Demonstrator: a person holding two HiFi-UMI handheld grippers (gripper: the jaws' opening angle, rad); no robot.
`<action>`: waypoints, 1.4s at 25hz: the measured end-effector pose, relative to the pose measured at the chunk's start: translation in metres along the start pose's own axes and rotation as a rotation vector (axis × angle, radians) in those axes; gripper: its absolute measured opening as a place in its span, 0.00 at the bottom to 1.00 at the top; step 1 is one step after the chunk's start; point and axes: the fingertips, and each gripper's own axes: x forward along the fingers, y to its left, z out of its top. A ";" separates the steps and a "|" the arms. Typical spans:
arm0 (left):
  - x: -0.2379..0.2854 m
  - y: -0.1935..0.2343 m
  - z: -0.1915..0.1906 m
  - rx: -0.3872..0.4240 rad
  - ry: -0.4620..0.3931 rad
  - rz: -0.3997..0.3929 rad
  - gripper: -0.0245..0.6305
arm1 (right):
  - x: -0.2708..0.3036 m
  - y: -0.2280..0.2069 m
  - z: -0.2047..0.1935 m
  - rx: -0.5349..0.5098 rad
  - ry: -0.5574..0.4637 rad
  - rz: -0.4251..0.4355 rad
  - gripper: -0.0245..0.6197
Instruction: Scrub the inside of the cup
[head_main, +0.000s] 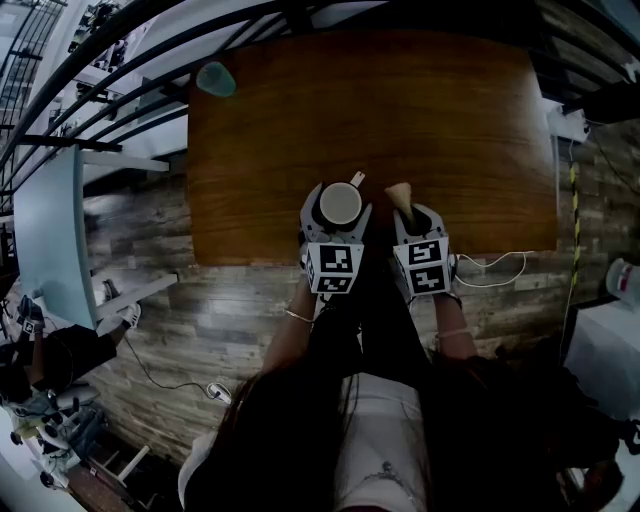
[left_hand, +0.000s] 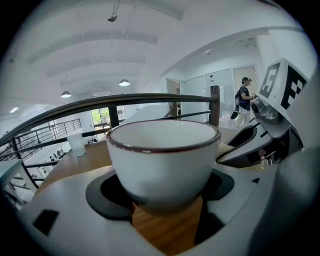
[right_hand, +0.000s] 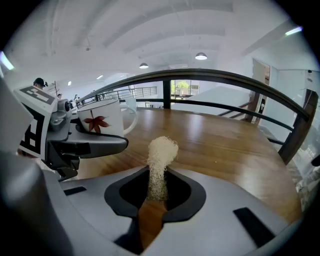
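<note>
A white cup (head_main: 340, 204) with a dark rim and a red leaf print sits upright between the jaws of my left gripper (head_main: 337, 212) near the table's front edge. In the left gripper view the cup (left_hand: 162, 162) fills the middle, both pads pressed against its sides. My right gripper (head_main: 405, 205) is just right of it, shut on a tan loofah scrubber (head_main: 398, 192) that stands up from the jaws. In the right gripper view the scrubber (right_hand: 161, 165) stands pinched between the pads, with the cup (right_hand: 106, 119) to the left.
The wooden table (head_main: 450, 130) stretches ahead. A pale plastic cup (head_main: 215, 78) stands at its far left corner. A dark railing (right_hand: 235, 82) runs beyond the far edge. A white cable (head_main: 495, 268) lies on the floor at the right. A person (left_hand: 245, 100) stands far off.
</note>
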 end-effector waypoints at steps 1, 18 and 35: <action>-0.002 -0.001 0.002 0.002 -0.001 -0.001 0.65 | -0.002 0.001 0.002 -0.001 -0.004 -0.001 0.17; -0.034 0.002 0.030 0.053 -0.055 0.002 0.65 | -0.034 0.019 0.018 -0.005 -0.059 -0.008 0.17; -0.077 -0.013 0.064 0.114 -0.130 0.017 0.65 | -0.086 0.035 0.038 -0.021 -0.160 -0.001 0.17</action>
